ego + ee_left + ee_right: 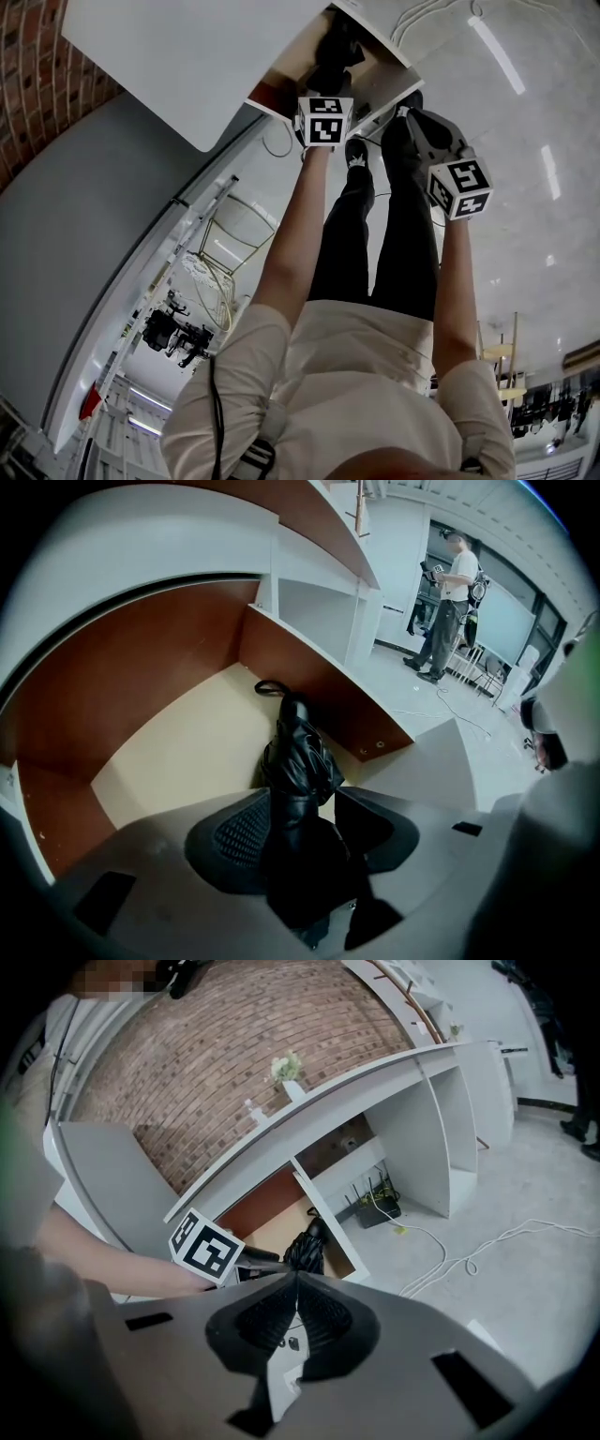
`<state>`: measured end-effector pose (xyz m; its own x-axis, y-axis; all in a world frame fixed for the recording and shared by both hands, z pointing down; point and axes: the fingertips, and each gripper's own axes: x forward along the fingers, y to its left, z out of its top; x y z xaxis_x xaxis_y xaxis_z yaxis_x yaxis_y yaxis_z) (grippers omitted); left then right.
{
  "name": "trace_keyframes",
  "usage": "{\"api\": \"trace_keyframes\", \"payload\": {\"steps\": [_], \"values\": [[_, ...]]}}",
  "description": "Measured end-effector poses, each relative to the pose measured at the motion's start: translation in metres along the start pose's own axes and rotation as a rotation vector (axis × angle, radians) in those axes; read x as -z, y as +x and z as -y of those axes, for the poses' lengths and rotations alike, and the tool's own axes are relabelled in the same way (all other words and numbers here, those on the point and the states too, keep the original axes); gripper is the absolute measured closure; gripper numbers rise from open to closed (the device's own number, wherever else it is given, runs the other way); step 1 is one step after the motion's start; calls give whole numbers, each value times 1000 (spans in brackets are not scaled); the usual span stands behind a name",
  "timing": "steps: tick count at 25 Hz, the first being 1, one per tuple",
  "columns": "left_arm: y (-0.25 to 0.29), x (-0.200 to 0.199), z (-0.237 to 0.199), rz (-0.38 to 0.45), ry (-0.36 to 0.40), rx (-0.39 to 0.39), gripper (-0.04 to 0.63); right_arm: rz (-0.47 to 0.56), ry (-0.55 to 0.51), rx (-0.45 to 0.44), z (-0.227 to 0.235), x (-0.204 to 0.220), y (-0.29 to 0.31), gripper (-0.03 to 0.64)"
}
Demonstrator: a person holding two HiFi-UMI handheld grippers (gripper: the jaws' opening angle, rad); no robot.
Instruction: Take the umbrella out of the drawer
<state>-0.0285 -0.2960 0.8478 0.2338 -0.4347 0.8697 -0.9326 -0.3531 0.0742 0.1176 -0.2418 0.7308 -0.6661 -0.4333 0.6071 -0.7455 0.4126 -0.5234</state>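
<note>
The open drawer (178, 752) is holding the folded black umbrella (298, 761) on its floor; the umbrella is probably behaving as a light item, slick soft fabric over a stiff core. The left gripper (302, 803) is straddling its near end with jaws wide, a sound place to clamp, while the right gripper (296, 1281) is hanging empty, its 2 jaws together.

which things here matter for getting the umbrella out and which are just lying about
For the job: umbrella, open drawer, left tongs either side of the umbrella.
Lying about: router, floor cable, flowers.
</note>
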Motion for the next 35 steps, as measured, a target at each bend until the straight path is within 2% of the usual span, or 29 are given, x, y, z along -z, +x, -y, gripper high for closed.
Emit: {"api": "trace_keyframes", "payload": {"steps": [4,8,13,19,27,35], "values": [[12,5,-7,-58,7,-11,340,21,-9,6,7,-11,-3,548],[30,12,-9,-96,62,-26,328,28,-23,14,18,-20,-2,548],[39,11,-16,-81,56,-43,327,42,-28,16,22,-26,1,548],[45,13,-16,-89,83,-34,327,118,107,41,34,-33,-11,548],[46,14,-20,-70,118,-130,327,127,95,83,47,-30,-24,548],[47,11,-21,-55,126,-137,325,132,94,94,46,-23,-26,548]]}}
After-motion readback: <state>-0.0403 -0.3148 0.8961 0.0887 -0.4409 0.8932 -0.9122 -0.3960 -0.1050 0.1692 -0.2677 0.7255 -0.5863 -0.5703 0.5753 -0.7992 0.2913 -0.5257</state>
